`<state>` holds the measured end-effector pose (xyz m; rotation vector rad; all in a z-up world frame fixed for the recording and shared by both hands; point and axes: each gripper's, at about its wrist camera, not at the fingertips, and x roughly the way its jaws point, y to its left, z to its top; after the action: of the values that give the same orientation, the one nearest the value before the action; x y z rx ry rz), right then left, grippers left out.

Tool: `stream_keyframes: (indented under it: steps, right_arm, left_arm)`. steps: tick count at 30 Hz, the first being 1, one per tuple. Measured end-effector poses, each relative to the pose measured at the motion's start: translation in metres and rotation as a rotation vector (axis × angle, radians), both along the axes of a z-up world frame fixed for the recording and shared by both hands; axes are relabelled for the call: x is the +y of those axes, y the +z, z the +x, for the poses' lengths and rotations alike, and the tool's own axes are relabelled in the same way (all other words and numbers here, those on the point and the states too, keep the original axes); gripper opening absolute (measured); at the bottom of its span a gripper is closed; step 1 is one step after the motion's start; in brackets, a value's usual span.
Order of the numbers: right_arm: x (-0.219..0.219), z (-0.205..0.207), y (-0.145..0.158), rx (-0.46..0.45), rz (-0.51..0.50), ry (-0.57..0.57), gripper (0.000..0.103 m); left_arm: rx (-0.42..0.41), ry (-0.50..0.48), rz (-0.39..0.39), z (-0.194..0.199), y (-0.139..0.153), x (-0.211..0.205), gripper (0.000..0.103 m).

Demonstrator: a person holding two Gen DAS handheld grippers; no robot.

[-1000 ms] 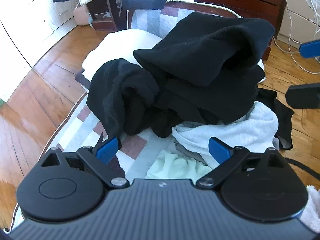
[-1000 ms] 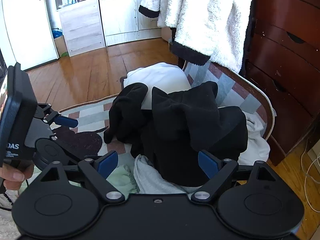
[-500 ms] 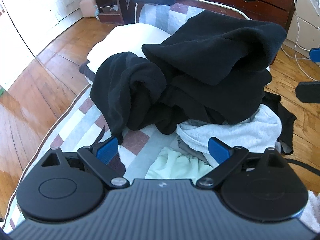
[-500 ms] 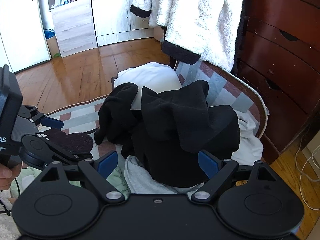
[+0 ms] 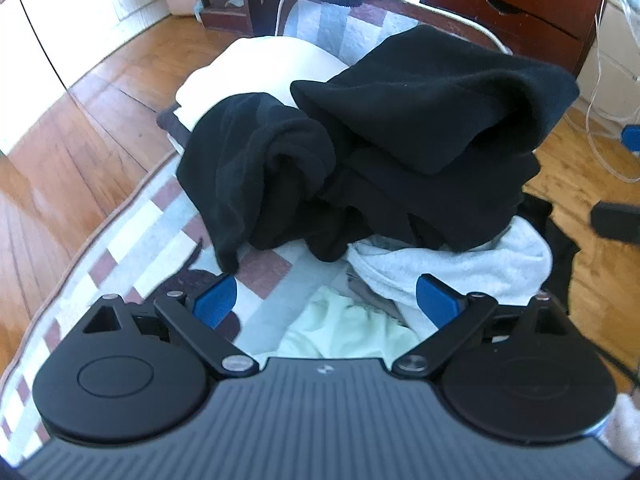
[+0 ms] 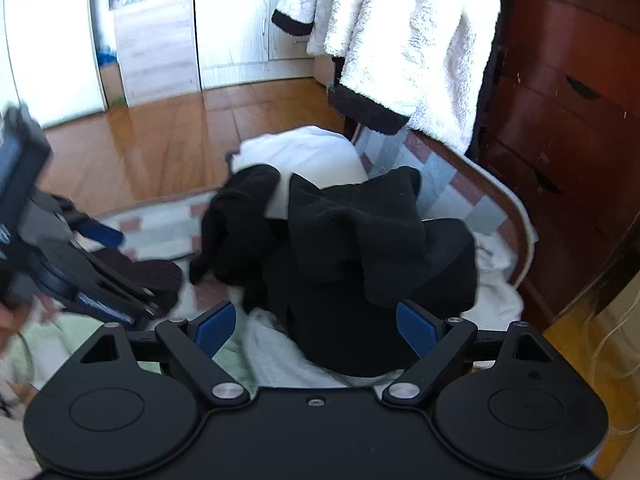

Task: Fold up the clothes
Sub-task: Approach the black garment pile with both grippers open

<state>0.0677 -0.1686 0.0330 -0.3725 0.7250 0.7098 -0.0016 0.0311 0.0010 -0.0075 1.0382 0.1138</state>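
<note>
A heap of clothes lies on a checked blanket point(image 5: 132, 236). On top sits a crumpled black fleece garment point(image 5: 400, 152), also the black fleece point(image 6: 360, 248) in the right wrist view. Under it are a pale grey-white garment point(image 5: 452, 264) and a mint green one point(image 5: 352, 332). A white pillow point(image 5: 264, 68) lies behind the heap. My left gripper point(image 5: 326, 304) hovers open just short of the pile, nothing between its blue pads. My right gripper point(image 6: 316, 326) is open too, close over the black fleece and pale garment. The left gripper point(image 6: 96, 272) shows blurred at the left of the right wrist view.
A white fluffy robe point(image 6: 408, 40) with dark cuffs hangs over the far end. A dark wooden dresser point(image 6: 568, 120) stands to the right. Wooden floor point(image 5: 80, 140) surrounds the blanket. White cables point(image 5: 600, 112) trail on the floor near a white cabinet.
Both grippers have moved closer to the clothes pile, and the left one has swung left. Both stay open and hold nothing. The clothes have not shifted.
</note>
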Motion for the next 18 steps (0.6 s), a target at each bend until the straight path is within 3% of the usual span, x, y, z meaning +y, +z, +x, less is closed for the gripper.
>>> stream_keyframes:
  steps: [18]
  right_arm:
    - [-0.001, 0.004, -0.010, -0.014, -0.025, -0.016, 0.091]
  left_arm:
    - [0.057, 0.017, 0.005, 0.002, -0.011, 0.003, 0.098]
